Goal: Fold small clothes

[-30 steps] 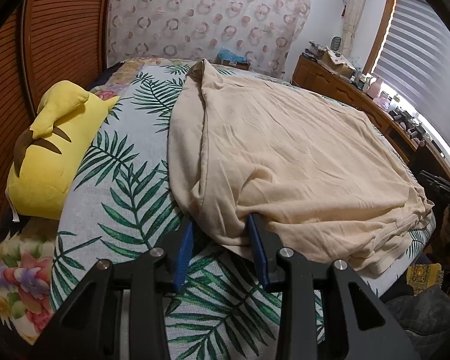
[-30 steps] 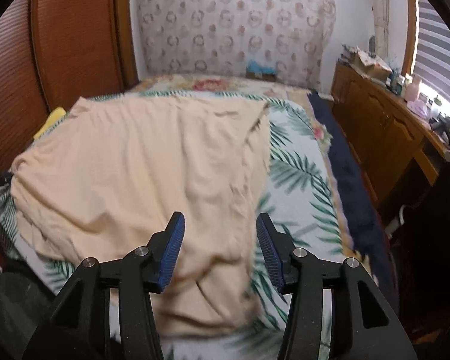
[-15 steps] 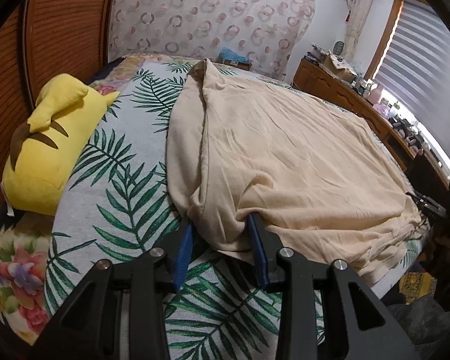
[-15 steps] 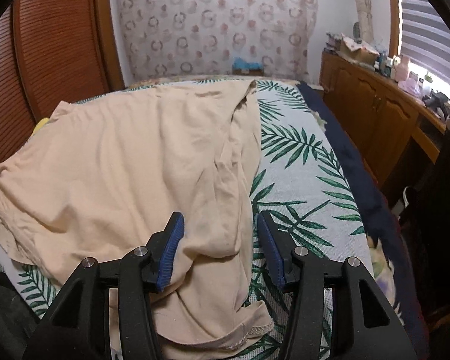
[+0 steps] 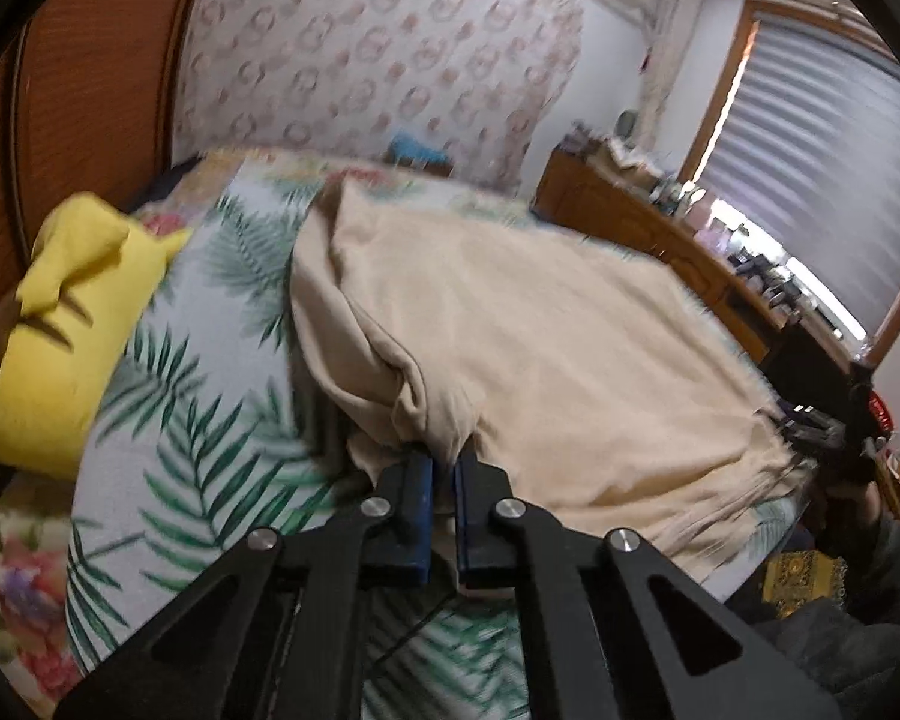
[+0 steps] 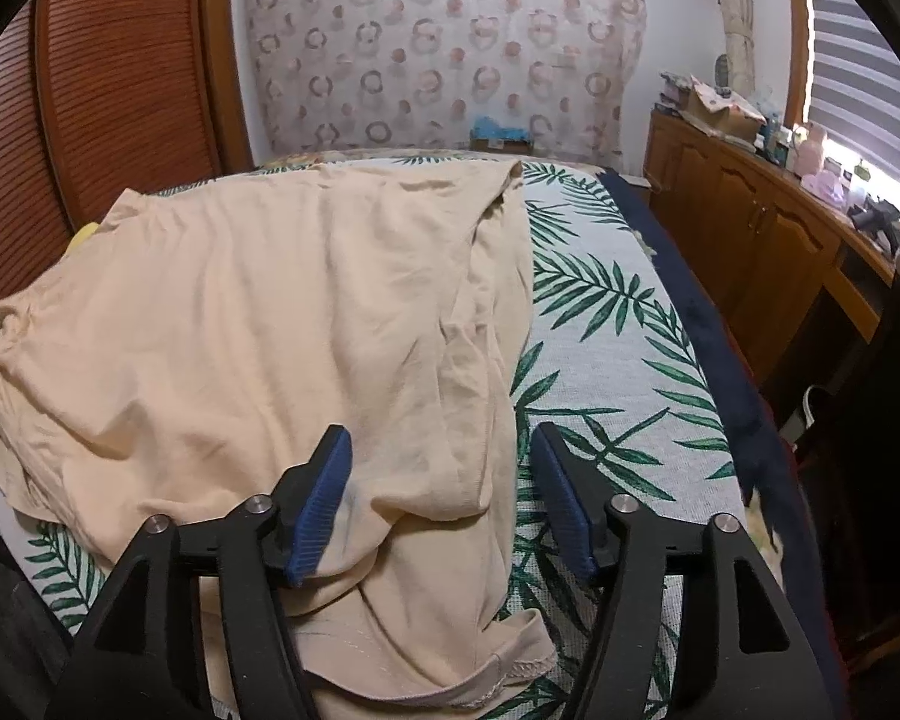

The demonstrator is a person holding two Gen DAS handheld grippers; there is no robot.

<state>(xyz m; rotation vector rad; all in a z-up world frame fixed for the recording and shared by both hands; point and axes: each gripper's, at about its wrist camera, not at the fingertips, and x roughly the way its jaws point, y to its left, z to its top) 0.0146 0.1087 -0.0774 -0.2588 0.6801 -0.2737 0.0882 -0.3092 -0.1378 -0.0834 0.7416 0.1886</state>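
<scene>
A beige shirt [image 5: 540, 330] lies spread over a bed with a palm-leaf cover [image 5: 210, 420]. My left gripper [image 5: 443, 465] is shut on a bunched fold at the shirt's near left edge and lifts it a little. In the right wrist view the same shirt [image 6: 258, 324] covers the left of the bed. My right gripper [image 6: 441, 468] is open, its blue pads straddling a rumpled fold near the shirt's near right edge, just above the cloth. The other gripper shows faintly at the far right of the left wrist view [image 5: 834, 438].
A yellow plush pillow [image 5: 60, 324] lies at the bed's left. A wooden headboard [image 6: 108, 96] stands on the left. A cluttered wooden dresser [image 6: 768, 240] runs along the right, past a dark blue bed edge [image 6: 708, 336]. The shirt's hem [image 6: 498, 678] lies near the bed's front edge.
My left gripper has shut on the shirt's edge and pulled it up, bunching the cloth. My right gripper has moved lower and forward over the shirt's right edge, still open.
</scene>
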